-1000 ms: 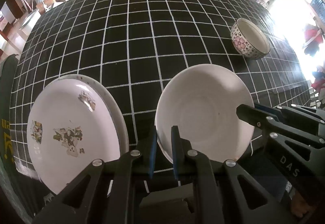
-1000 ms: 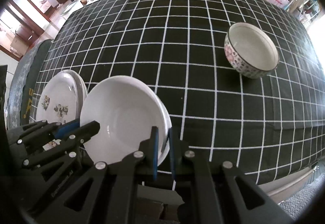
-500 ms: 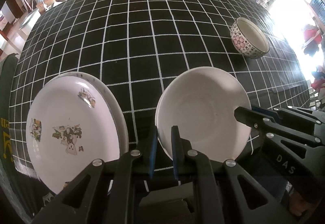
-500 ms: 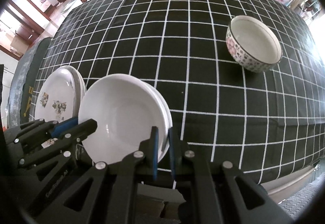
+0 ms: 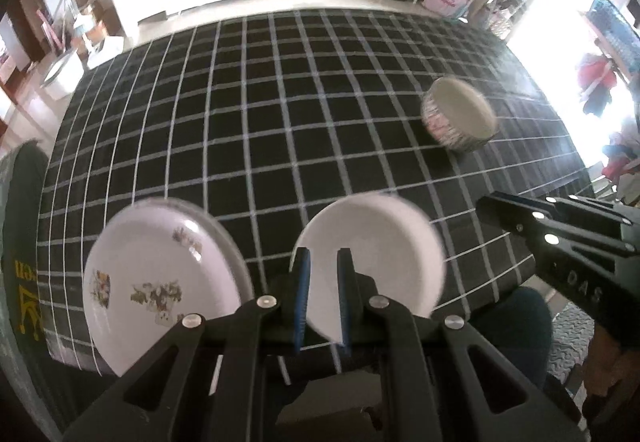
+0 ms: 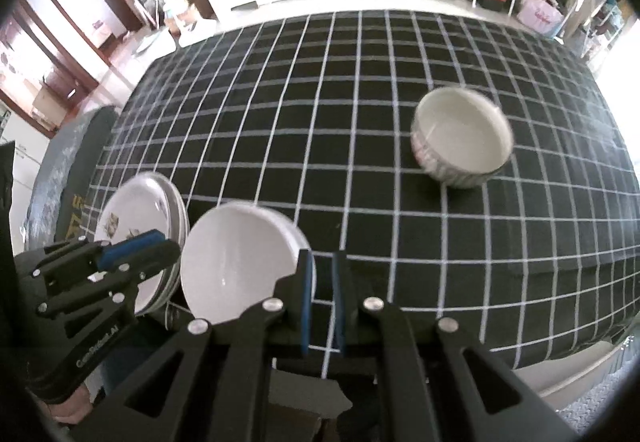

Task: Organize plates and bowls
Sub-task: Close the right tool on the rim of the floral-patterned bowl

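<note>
On checked cloth (image 6: 360,121), empty patterned bowl (image 6: 464,137)

**Dishes and grippers showing on the checked cloth**

Two grippers are showing: the left gripper (image 5: 322,296) and the right gripper (image 6: 322,300). One plain white plate (image 5: 384,254) is sitting between them. Two floral plates (image 5: 160,282) are lying stacked at the left. One patterned bowl (image 6: 464,137) is standing well apart. One black checked tablecloth (image 5: 280,121) is lying under everything.
</note>
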Demonstrator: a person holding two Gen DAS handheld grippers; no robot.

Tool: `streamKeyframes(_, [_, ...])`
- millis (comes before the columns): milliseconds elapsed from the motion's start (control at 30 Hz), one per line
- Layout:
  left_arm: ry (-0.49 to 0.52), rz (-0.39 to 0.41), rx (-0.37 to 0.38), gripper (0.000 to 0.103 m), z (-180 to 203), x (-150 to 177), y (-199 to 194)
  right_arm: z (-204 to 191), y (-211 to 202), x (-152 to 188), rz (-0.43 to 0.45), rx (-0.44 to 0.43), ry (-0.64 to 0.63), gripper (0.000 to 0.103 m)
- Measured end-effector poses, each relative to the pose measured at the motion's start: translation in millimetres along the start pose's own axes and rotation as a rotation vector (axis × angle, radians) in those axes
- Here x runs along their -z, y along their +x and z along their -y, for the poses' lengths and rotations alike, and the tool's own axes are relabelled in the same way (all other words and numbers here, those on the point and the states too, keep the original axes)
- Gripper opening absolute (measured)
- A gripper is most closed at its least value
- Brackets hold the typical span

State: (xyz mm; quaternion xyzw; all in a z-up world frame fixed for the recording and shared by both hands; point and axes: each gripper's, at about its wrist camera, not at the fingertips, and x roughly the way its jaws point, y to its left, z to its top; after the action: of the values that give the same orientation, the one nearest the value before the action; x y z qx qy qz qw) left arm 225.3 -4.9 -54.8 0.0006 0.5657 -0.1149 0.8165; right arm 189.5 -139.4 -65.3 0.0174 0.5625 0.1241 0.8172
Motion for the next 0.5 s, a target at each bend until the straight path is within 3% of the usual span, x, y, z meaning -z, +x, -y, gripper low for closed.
streamKeyframes(267, [0.088,0.049,0.027,0.01,52.6,-38.6,-15.1,48.2,-27.2,-16.9,0.057,0.033,0.054,0.013])
streamKeyframes(500, [0.108,0.035,0.046,0.01,90.2,-78.7,0.4,98.1,-29.1,-42.6,0.044,0.059,0.11,0.013])
